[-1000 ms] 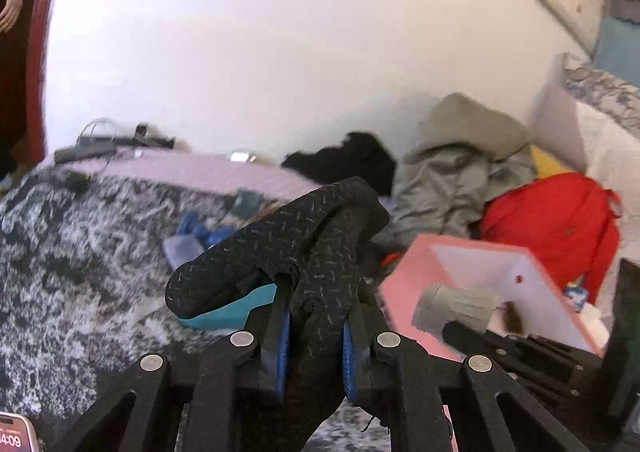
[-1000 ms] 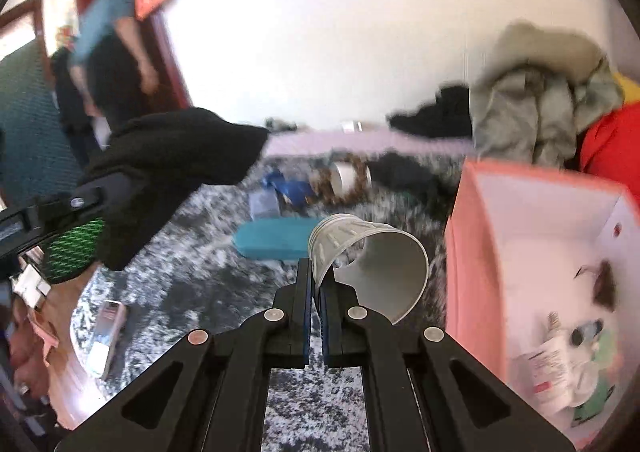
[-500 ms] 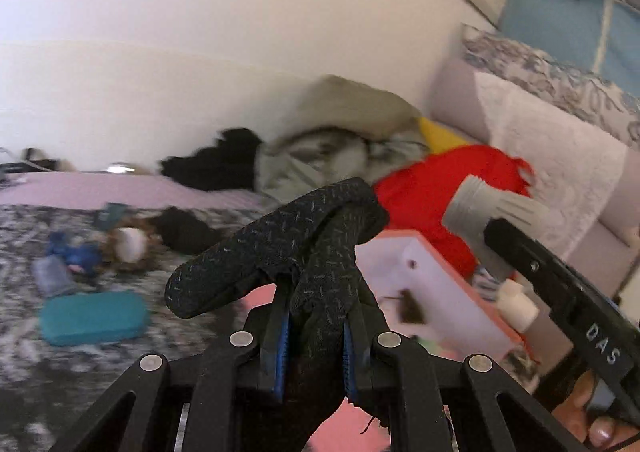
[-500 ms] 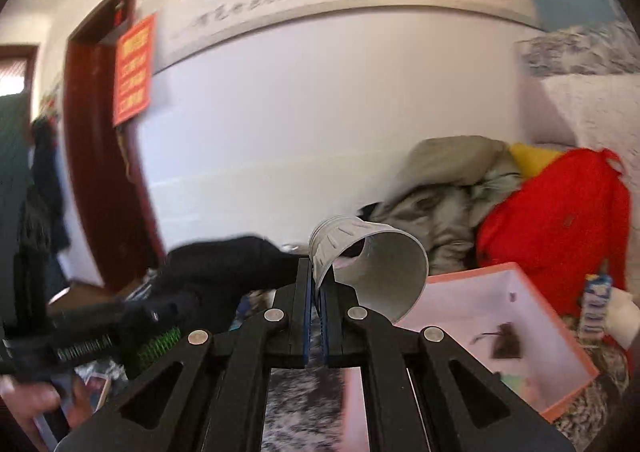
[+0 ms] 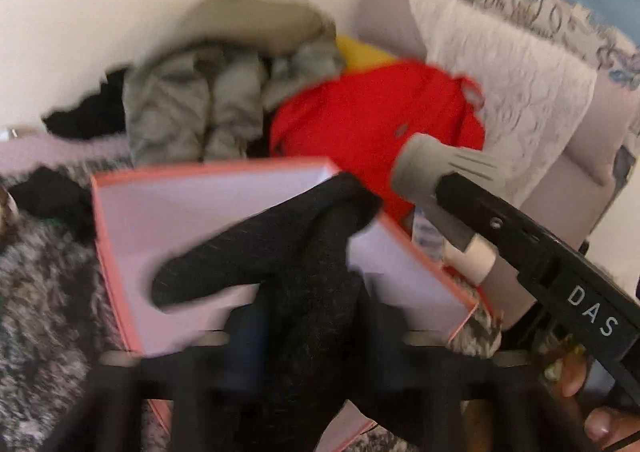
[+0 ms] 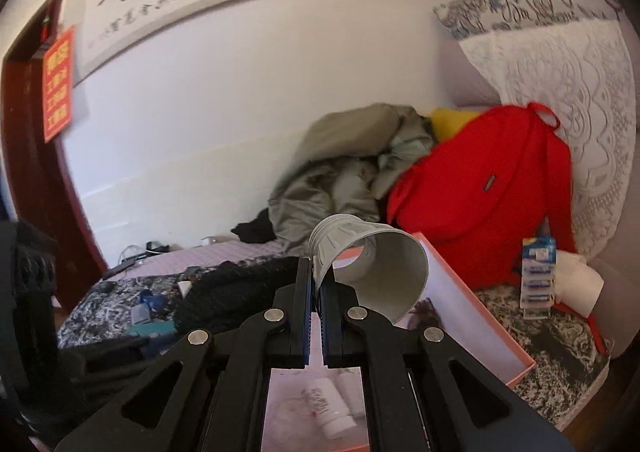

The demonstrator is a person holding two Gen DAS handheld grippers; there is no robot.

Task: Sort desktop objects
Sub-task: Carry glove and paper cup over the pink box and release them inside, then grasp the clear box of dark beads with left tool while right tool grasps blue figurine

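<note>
My left gripper (image 5: 308, 316) is shut on a black glove (image 5: 280, 252) and holds it over the open pink box (image 5: 112, 252). My right gripper (image 6: 316, 284) is shut on the rim of a grey paper cup (image 6: 376, 272), held on its side above the same pink box (image 6: 480, 316). The cup (image 5: 436, 171) and the right gripper's black finger show at the right of the left wrist view. A white bottle (image 6: 332, 408) lies inside the box. The glove (image 6: 240, 292) shows at the left of the right wrist view.
A red backpack (image 6: 480, 191) and a grey-green jacket (image 6: 352, 171) lie behind the box against the wall. A battery pack (image 6: 538, 276) leans by a white lace cushion (image 6: 580, 123). A teal case (image 6: 152, 328) and small items lie on the speckled cover at left.
Both grippers have swung right, from the speckled cover to over the pink box, still holding the glove and the cup. The left view is blurred by motion.
</note>
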